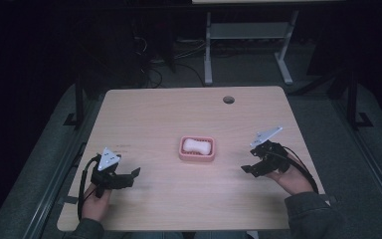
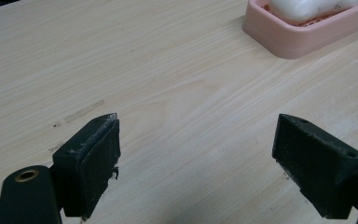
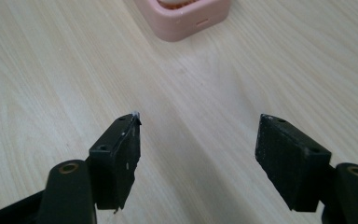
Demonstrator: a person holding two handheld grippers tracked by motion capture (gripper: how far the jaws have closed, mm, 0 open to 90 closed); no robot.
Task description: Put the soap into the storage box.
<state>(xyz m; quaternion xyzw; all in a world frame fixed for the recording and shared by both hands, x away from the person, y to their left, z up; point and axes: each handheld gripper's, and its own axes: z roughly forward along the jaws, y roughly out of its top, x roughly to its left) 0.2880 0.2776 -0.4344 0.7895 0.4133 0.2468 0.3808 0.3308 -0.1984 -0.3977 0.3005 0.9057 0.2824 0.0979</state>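
- The left gripper [image 1: 135, 173] rests low near the table's near left corner, jaws spread wide with nothing between them; in the left gripper view its pads [image 2: 92, 161] frame bare wood.
- The right gripper [image 1: 247, 168] sits at the near right side, jaws likewise spread and empty, its pads [image 3: 119, 154] framing bare table [image 3: 51, 84] in the right gripper view.
- Both grippers point inward and slightly forward, towards the middle of the table.
- The soap dish [image 1: 197, 149] lies between them, ahead of both and well apart from each. From the left gripper it lies ahead and to the right [image 2: 303, 35]; from the right gripper it lies ahead and a little to the left [image 3: 184, 21].
- The right gripper looks somewhat nearer to the dish than the left, so I judge it the likelier one to reach first.
- The dish's long axis runs side to side across the table, so each gripper faces one of its short ends; a grip across the narrow width would call for turning the hand.
- The soap [image 1: 196, 145], a white bar, lies inside the dish along the same axis, touching the dish floor, untouched by either gripper.
- Beyond the dish, a round hole [image 1: 228, 99] sits near the table's far edge, well clear of any reach.
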